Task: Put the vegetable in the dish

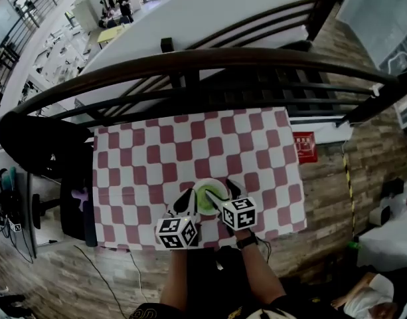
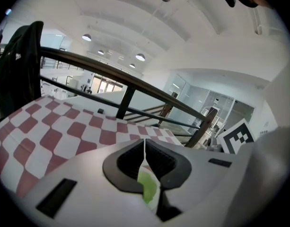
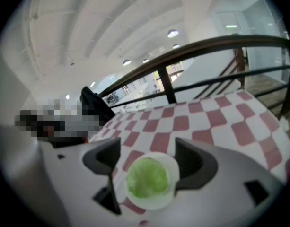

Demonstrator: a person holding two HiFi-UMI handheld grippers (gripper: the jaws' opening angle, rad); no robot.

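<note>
Veg (image 3: 147, 178) sits in the dish (image 3: 173, 170) on the counter (image 1: 157, 158), so you're basically done I'd say. Your right tongs (image 3: 147, 157) are spread wide right over the dish, looks like a release. Left tongs (image 2: 145, 155) are clenched on nothing, just beside the dish, out of the way.

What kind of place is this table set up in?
Probably an upper-floor landing in a large building: the checkered table stands against a dark railing, with desks on a floor below.
</note>
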